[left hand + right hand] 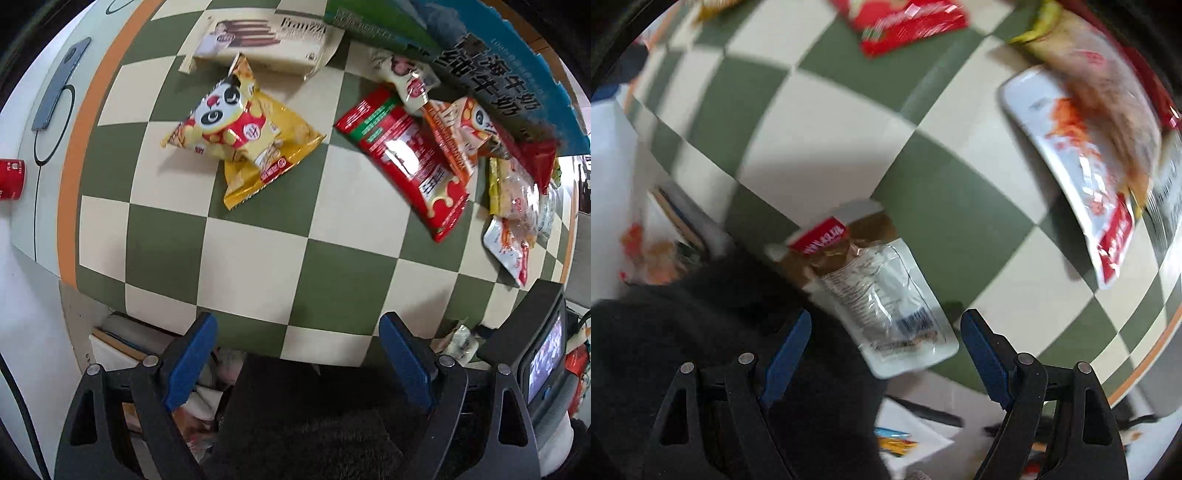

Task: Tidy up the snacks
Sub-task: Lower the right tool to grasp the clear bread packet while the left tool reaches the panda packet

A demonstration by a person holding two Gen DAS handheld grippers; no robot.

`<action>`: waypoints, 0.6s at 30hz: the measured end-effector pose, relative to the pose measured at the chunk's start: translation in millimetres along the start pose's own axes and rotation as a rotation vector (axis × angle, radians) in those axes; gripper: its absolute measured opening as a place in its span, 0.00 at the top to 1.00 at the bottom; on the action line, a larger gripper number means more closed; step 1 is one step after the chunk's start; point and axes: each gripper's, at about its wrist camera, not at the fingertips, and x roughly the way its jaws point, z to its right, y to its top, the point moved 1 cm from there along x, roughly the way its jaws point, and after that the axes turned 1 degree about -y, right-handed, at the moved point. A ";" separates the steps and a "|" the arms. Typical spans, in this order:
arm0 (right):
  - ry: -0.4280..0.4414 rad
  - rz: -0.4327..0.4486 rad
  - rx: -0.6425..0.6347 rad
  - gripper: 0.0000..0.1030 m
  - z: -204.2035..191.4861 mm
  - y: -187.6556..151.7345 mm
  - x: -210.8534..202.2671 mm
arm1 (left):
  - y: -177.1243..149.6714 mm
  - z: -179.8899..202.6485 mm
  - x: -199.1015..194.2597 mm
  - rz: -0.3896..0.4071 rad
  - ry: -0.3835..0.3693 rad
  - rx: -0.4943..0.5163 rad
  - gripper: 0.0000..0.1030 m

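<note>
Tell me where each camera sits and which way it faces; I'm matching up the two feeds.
Left wrist: on the left gripper, open, looking steeply down at the checkered tablecloth, panda snack bag and red packet.
Right wrist: on the right gripper, open, looking down over the table edge at a clear packet; dark clothing shows.
Shared: tablecloth, red packet.

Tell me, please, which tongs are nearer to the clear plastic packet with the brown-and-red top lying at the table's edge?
Right. The right tongs stand open directly over the clear plastic packet. The left tongs, also open, hover over bare checked tablecloth farther off.
</note>
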 end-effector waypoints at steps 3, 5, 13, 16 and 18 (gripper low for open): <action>-0.060 0.036 0.001 0.18 -8.1 4.2 1.7 | -0.5 -4.1 0.6 0.012 -0.003 -0.014 0.13; -0.076 0.048 0.043 0.28 -3.6 8.0 -1.0 | 1.5 -6.0 -1.5 0.022 -0.009 -0.025 0.13; 0.004 0.146 0.322 0.45 51.2 24.8 -25.7 | 23.5 -21.0 -18.3 0.061 -0.024 -0.071 0.13; 0.061 0.180 0.388 0.45 66.3 24.2 -36.4 | 35.5 -35.0 -24.2 0.075 -0.047 -0.112 0.13; 0.094 0.212 0.414 0.45 73.8 22.7 -46.8 | 49.9 -54.1 -31.1 0.093 -0.095 -0.180 0.13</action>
